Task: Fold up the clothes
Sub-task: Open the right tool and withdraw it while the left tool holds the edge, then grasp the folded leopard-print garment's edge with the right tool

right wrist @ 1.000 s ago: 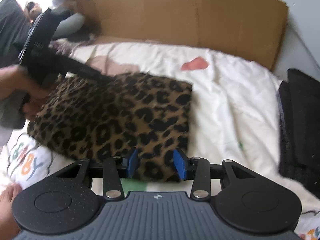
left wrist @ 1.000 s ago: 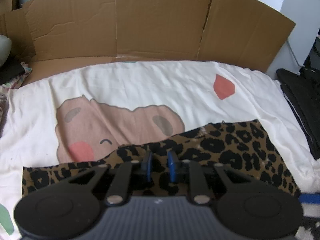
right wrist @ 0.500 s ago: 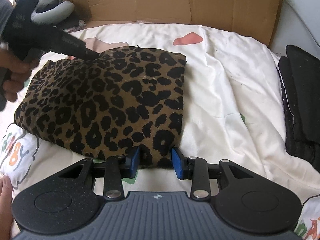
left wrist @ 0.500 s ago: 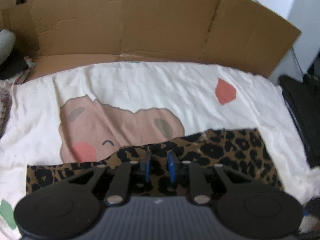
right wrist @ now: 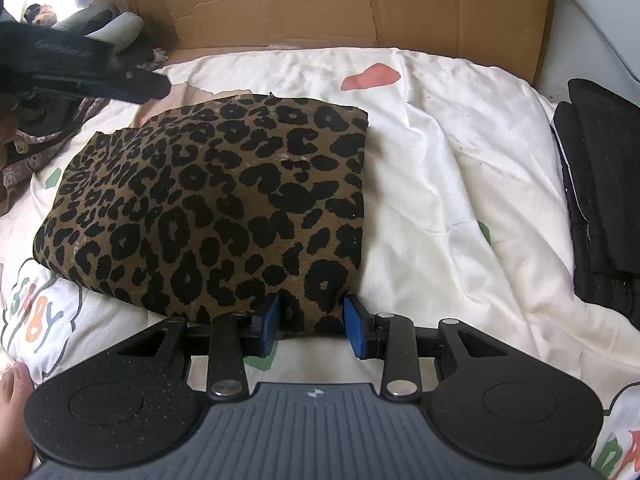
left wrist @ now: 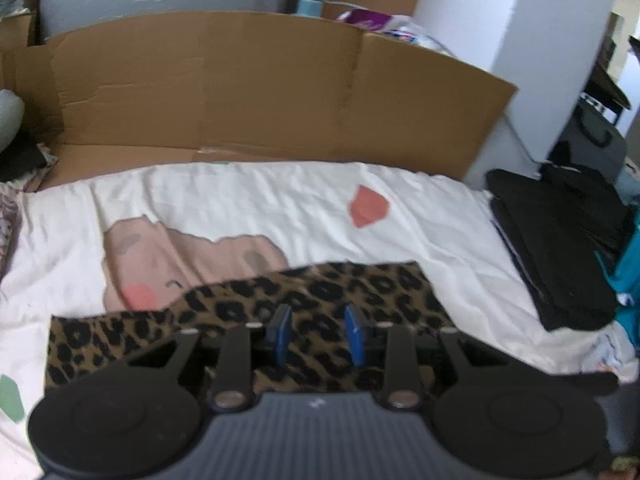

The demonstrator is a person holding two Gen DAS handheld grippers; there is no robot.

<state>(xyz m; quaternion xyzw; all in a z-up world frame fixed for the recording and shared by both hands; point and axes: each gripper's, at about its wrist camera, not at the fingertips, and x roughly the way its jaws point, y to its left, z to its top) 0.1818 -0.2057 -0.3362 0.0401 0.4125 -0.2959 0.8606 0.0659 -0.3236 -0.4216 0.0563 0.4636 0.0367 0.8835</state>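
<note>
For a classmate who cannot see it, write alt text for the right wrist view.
A folded leopard-print garment lies on a white printed bedsheet, its near corner between the open right gripper. Cardboard stands behind; black clothes lie right.

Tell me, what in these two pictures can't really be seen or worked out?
- Near edge of the leopard-print cloth: left wrist view, covered by the left gripper.
- What garment it is: folded, neither view tells.
- Dark pile: right wrist view, cut off by the picture's right edge.
- Items behind the cardboard: left wrist view, blurred and partly blocked.
- Right gripper: whether its open jaws touch the cloth is unclear.
</note>
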